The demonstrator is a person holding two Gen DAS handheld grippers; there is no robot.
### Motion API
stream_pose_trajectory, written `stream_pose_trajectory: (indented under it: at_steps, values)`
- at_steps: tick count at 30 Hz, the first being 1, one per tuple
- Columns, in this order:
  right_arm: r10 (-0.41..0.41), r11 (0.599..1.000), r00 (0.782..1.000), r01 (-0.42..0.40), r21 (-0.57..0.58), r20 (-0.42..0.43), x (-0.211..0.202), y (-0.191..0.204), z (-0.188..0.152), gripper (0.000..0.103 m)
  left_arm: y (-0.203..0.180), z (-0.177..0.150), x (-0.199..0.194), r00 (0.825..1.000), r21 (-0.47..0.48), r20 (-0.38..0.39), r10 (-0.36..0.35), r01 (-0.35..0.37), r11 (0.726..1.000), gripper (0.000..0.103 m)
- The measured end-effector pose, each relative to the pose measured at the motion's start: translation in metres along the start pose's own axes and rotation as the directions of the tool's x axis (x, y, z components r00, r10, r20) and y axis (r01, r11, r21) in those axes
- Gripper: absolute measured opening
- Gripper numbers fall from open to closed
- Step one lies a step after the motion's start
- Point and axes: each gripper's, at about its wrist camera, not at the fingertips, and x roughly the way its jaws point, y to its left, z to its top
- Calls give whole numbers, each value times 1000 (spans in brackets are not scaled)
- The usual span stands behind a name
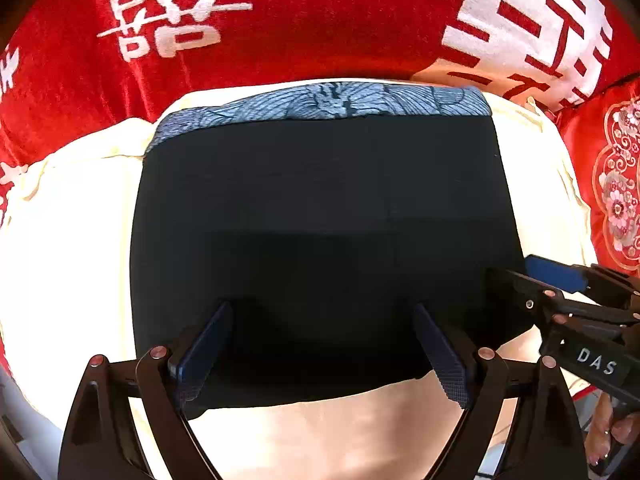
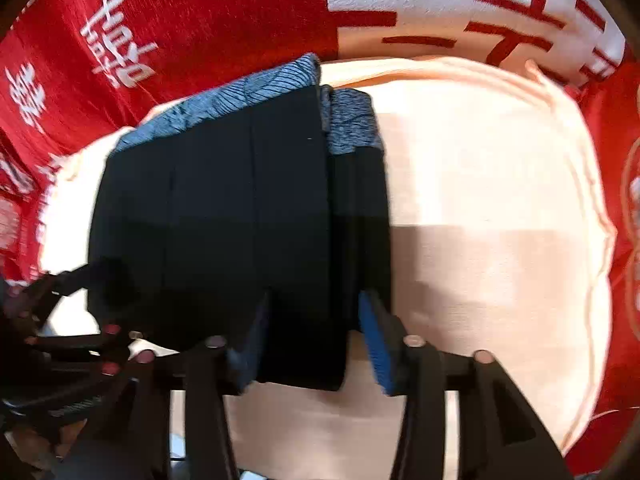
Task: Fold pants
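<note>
Black pants (image 1: 320, 220) with a blue patterned waistband (image 1: 328, 104) lie folded on a cream cushion (image 1: 72, 240). My left gripper (image 1: 322, 320) is open, its blue pads over the pants' near edge, nothing held. The right gripper (image 1: 532, 276) shows at the pants' right edge in the left wrist view. In the right wrist view the pants (image 2: 224, 220) lie folded, waistband (image 2: 248, 92) far, and my right gripper (image 2: 316, 320) is open with its pads on either side of the pants' near right edge. The left gripper (image 2: 80, 276) shows at the left.
The cream cushion (image 2: 480, 200) lies on a red cloth with white characters (image 1: 280, 20). A red embroidered pillow (image 1: 608, 184) is at the right. Bare cushion surface lies right of the pants (image 2: 500, 280).
</note>
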Motion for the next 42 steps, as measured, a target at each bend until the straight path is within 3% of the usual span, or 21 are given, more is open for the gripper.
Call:
stream_pose_trajectory:
  at_steps: [2, 6, 12, 22, 30, 42]
  values:
    - [-7, 1000, 1000, 7, 3, 0, 0, -1, -1, 59, 4, 0, -1, 1000, -3, 0, 5, -5, 1000, 92]
    - [-43, 999, 999, 44, 25, -2, 2, -4, -3, 71, 12, 0, -2, 1000, -7, 1, 14, -14, 1000, 92]
    - [-70, 997, 998, 70, 43, 4, 3, -4, -9, 77, 31, -1, -7, 999, -14, 14, 40, -40, 999, 92]
    - [-89, 993, 996, 90, 79, -11, -10, -17, -30, 78, 77, -5, -5, 997, -69, 3, 78, -78, 995, 92]
    - [-74, 991, 997, 75, 108, -19, -8, -17, -41, 78, 91, -7, 2, 998, -89, -13, 57, -58, 994, 92]
    - [-62, 988, 998, 59, 146, 19, -17, -14, -21, 78, 125, 22, -6, 997, -158, 34, 62, -56, 986, 92]
